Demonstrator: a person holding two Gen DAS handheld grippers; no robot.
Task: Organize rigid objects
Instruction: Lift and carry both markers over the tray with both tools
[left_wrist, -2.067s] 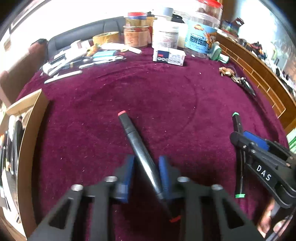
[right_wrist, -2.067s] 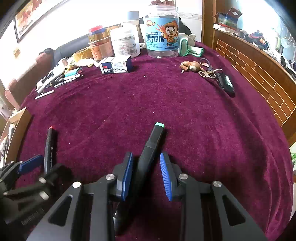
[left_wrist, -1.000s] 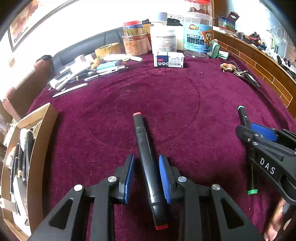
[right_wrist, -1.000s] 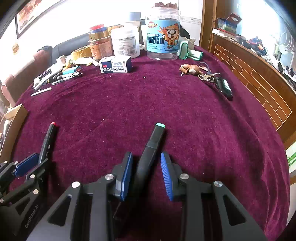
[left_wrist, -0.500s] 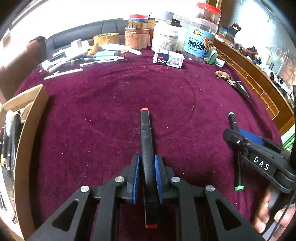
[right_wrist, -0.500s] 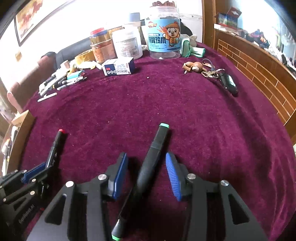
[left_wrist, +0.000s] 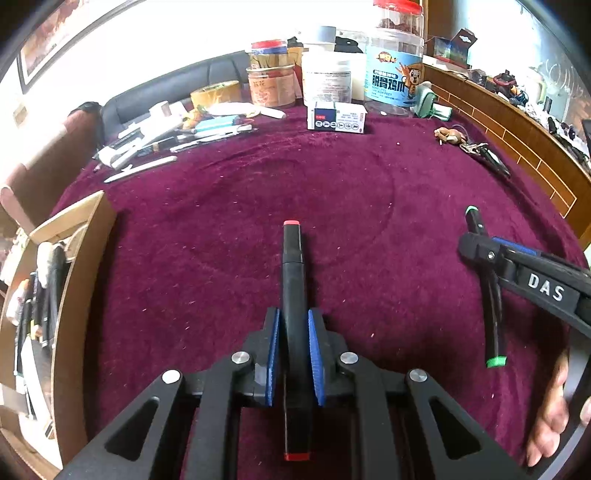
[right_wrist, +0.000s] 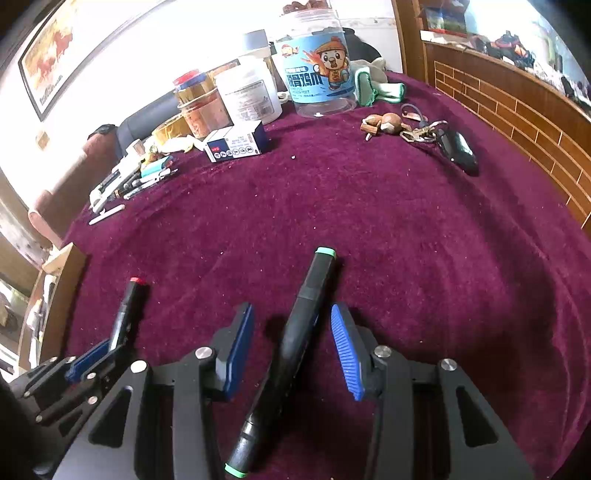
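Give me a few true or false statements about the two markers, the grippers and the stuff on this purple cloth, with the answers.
1. The left gripper is clamped on the red-capped marker. True.
2. The right gripper grips the green-capped marker. False: its pads stand apart from the marker lying between them.
3. The key bunch lies in the wooden box. False: it lies on the cloth.
4. A blue-labelled jar stands at the far edge. True.

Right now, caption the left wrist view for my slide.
Left gripper clamps the red-capped marker on the maroon cloth; right gripper straddles the green-capped marker.
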